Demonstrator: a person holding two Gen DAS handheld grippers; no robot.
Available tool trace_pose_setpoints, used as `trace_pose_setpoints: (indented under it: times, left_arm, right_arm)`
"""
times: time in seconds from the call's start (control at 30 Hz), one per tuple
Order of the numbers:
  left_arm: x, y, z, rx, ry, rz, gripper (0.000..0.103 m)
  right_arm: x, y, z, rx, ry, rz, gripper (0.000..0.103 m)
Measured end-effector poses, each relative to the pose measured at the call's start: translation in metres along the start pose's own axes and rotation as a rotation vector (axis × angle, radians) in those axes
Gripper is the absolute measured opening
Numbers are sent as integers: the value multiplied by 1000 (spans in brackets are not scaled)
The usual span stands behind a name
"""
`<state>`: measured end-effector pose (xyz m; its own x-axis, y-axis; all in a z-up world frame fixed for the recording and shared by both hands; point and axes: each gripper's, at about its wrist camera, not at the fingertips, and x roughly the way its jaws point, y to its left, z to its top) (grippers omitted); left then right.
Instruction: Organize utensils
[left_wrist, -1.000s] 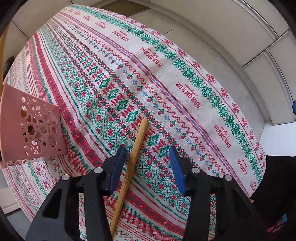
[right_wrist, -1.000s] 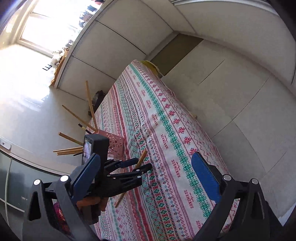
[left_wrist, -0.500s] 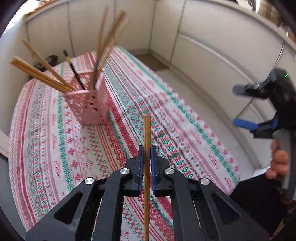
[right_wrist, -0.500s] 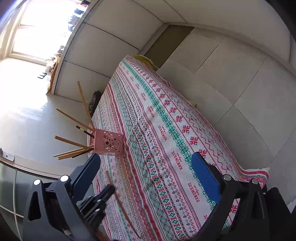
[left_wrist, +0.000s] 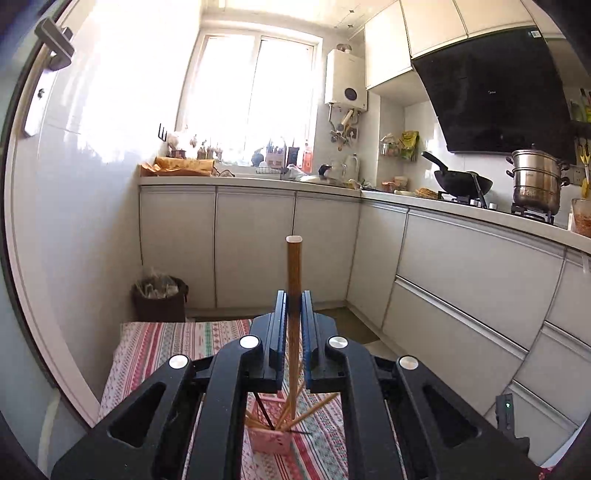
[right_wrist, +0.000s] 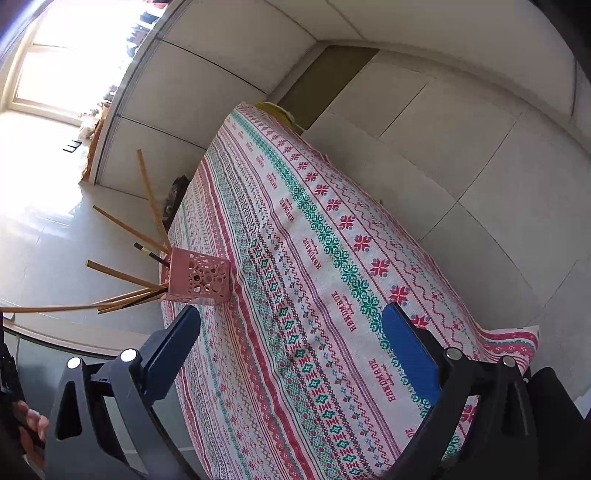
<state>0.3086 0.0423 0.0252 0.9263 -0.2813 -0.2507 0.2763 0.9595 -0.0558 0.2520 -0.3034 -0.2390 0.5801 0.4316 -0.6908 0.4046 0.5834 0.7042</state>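
My left gripper (left_wrist: 293, 299) is shut on a wooden chopstick (left_wrist: 294, 266) and holds it upright, high above the table. Its lower end hangs over a pink perforated holder (left_wrist: 269, 440) that has several chopsticks in it. In the right wrist view the same pink holder (right_wrist: 201, 277) stands near the table's left edge with several chopsticks (right_wrist: 125, 275) fanning out of it. My right gripper (right_wrist: 291, 339) is open and empty above the patterned tablecloth (right_wrist: 314, 258).
White kitchen cabinets (left_wrist: 461, 266) run along the back and right, with a wok (left_wrist: 463, 182) and a steel pot (left_wrist: 535, 181) on the counter. A dark bin (left_wrist: 160, 299) stands on the floor beyond the table's far end.
My left gripper closed on the chopstick on the cloth, lifted it, and tilted up until the chopstick stands upright over the pink holder. My right gripper has stayed open above the cloth.
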Motion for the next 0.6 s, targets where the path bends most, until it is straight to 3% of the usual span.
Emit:
trace_pose_setpoints:
  times: [0.17, 0.4, 0.5, 0.6]
  left_arm:
    - [38, 1, 1, 9, 43, 43, 6]
    - [92, 18, -52, -33, 197, 66, 7]
    - [91, 26, -66, -61, 232, 88, 28]
    - [67, 25, -58, -65, 177, 117, 49]
  right_arm:
    - [4, 3, 3, -2, 18, 18, 96]
    - [13, 16, 3, -53, 42, 14, 96]
    - [13, 27, -2, -97, 32, 19, 96]
    - [6, 41, -8, -172, -19, -14, 96]
